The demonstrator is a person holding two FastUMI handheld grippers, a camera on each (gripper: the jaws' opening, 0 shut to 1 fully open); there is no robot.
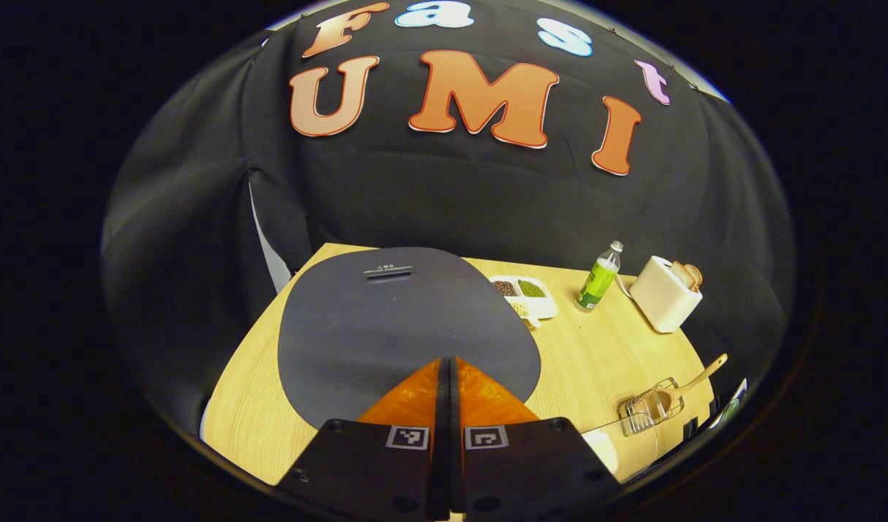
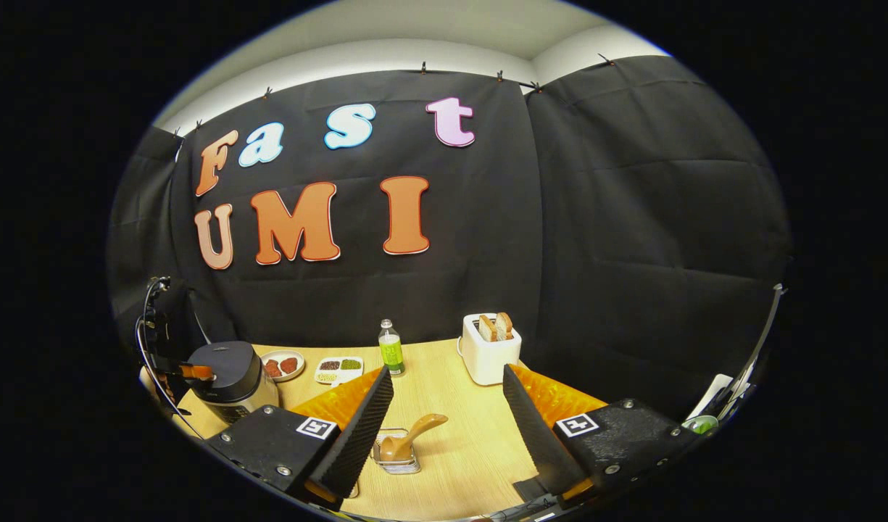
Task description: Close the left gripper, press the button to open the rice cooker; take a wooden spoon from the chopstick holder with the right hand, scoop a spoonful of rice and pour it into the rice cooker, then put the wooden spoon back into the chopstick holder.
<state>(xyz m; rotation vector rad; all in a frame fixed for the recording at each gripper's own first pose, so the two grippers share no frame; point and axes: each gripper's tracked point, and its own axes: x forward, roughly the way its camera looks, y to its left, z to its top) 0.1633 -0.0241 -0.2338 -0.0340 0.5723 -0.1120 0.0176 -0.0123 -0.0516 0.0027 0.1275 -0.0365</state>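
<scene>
Left gripper pinched fully together, fingers meeting in a single seam, poised directly above the dark grey, rounded, closed lid of the rice cooker. Right gripper spread wide, holding nothing, with the small wire chopstick holder low between its fingers and the light wooden spoon leaning out of it, handle tilted up and to that claw's right. Ahead of the right claw, on the pale wooden table: a white divided tray of grains, near its left finger.

Step in hand, by judgement: pressing the release button. Button itself not discernible from here; probably at the lid's near edge, under the left claw. Best done with fingers kept together, lowered squarely, pushed firmly without sliding off. Right claw best kept apart, ready over the spoon handle.
</scene>
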